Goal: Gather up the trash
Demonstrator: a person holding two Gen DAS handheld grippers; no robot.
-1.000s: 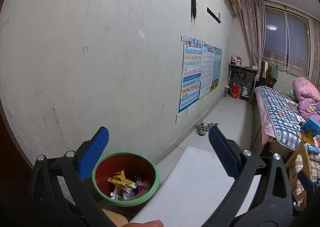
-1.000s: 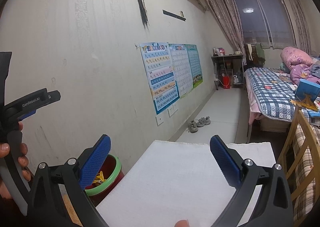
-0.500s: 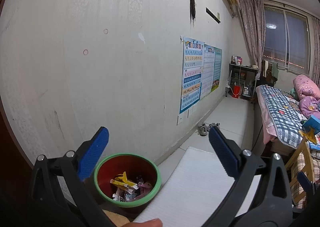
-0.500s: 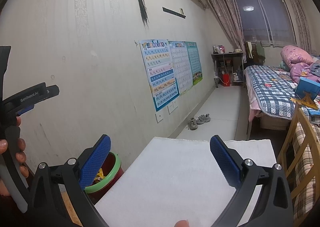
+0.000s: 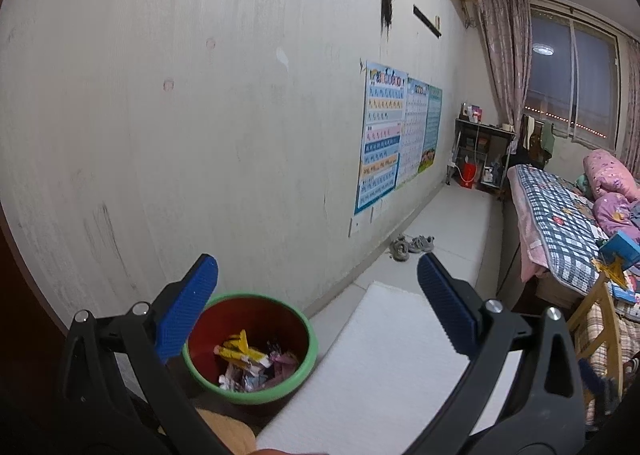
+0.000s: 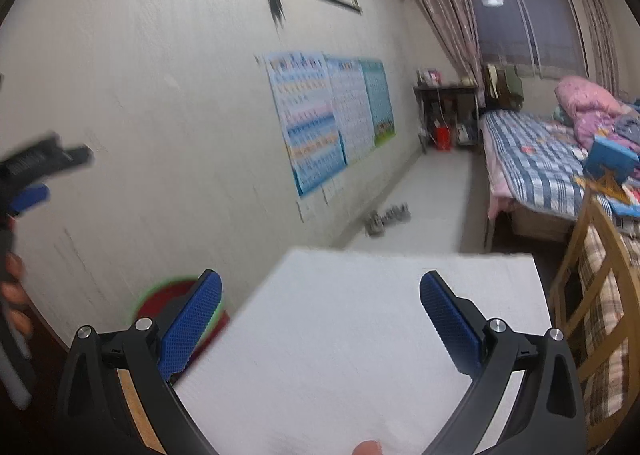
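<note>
left tool (image 5: 318, 301): jaws spread, empty, aimed over bin to drop | right tool (image 6: 320, 313): jaws spread, empty, above bare white tabletop (image 6: 352, 335) | round red bin with green rim (image 5: 250, 347): beside tabletop's left edge, against wall, holding yellow and pink wrappers (image 5: 252, 361)

- the bin (image 5: 256, 387) is red inside with a green rim, holding yellow and pink wrappers (image 5: 250, 359)
- both grippers, left gripper (image 5: 316, 307) and right gripper (image 6: 320, 319), have black frames and blue ribbed pads
- white tabletop (image 6: 340, 355)
- blue-and-white checked bedspread (image 5: 556, 223)
- pink patterned curtains (image 5: 500, 67)
- blue, pastel-banded wall charts (image 5: 382, 139)
</note>
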